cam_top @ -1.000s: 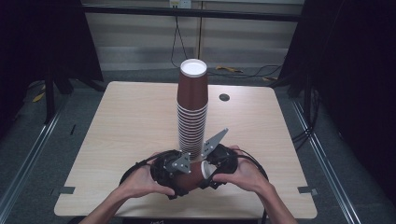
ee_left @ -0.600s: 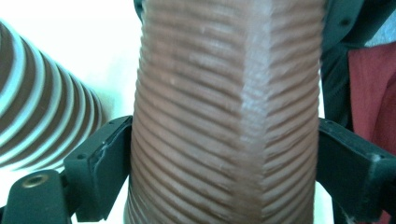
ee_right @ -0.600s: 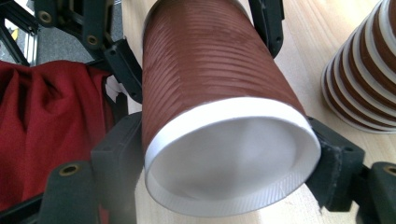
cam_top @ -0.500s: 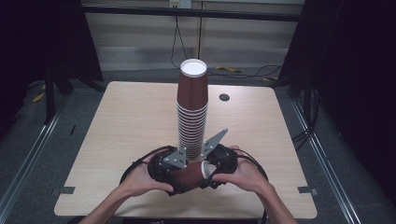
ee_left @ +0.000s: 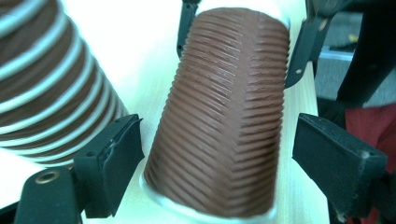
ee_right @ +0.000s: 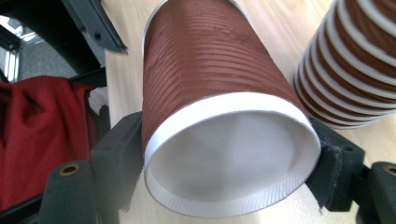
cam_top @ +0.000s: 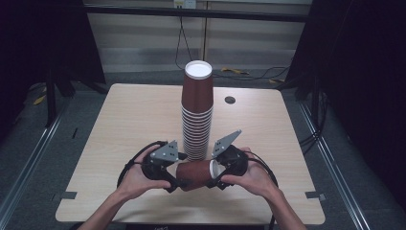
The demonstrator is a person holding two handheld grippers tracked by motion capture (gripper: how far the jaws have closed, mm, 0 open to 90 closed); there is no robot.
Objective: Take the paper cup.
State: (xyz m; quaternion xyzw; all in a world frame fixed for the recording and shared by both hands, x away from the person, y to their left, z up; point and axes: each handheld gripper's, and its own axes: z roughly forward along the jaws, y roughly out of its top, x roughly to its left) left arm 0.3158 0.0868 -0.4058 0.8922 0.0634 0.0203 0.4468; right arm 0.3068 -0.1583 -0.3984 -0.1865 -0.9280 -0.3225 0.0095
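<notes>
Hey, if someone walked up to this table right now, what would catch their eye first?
Probably the tall stack of brown paper cups, standing upside down at the middle of the wooden table. Just in front of it, a single brown cup lies on its side between the two grippers: the right gripper has its jaws at the rim end, and the left gripper has its jaws spread either side of the base end.
</notes>
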